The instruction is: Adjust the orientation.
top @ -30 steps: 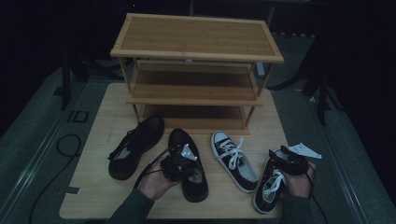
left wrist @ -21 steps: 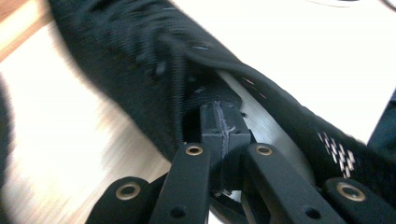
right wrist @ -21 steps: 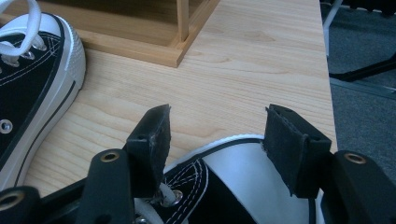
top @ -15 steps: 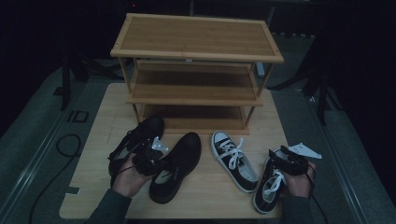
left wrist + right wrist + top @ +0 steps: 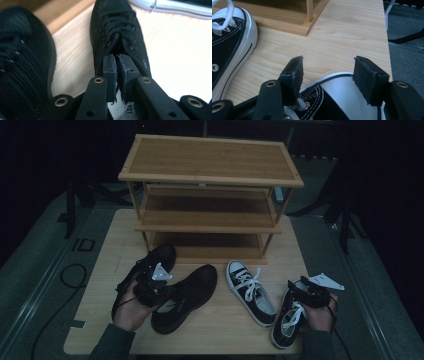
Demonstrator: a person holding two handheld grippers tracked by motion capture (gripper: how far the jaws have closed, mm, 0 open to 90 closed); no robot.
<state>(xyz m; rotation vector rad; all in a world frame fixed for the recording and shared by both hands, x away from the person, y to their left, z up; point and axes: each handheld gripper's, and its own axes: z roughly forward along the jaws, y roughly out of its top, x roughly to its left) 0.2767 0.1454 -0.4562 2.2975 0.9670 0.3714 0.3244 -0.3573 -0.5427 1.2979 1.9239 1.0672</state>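
Two black lace-up shoes lie at the table's left. My left gripper [image 5: 161, 291] [image 5: 116, 58] pinches the heel rim of the right black shoe [image 5: 192, 287] [image 5: 117, 30]; its jaws have just been opening slightly, with thin fabric still caught between the pads. The other black shoe [image 5: 155, 257] [image 5: 22, 62] lies close beside it. At the front right, my right gripper [image 5: 301, 292] [image 5: 328, 67] straddles the toe of a black-and-white sneaker [image 5: 285, 325] [image 5: 337, 92], pads wide against its sides. Its twin sneaker [image 5: 250, 290] [image 5: 227, 45] lies to the left.
A three-tier wooden shoe rack [image 5: 210, 165] [image 5: 287, 25] with bare shelves stands at the back of the wooden table [image 5: 100, 270] [image 5: 342, 37]. The gripped sneaker lies near the table's right front edge. A black cable loops on the floor at the left.
My left hand has swung the black shoe to the left, so it now lies angled beside the other black shoe. The right hand and its sneaker have stayed put.
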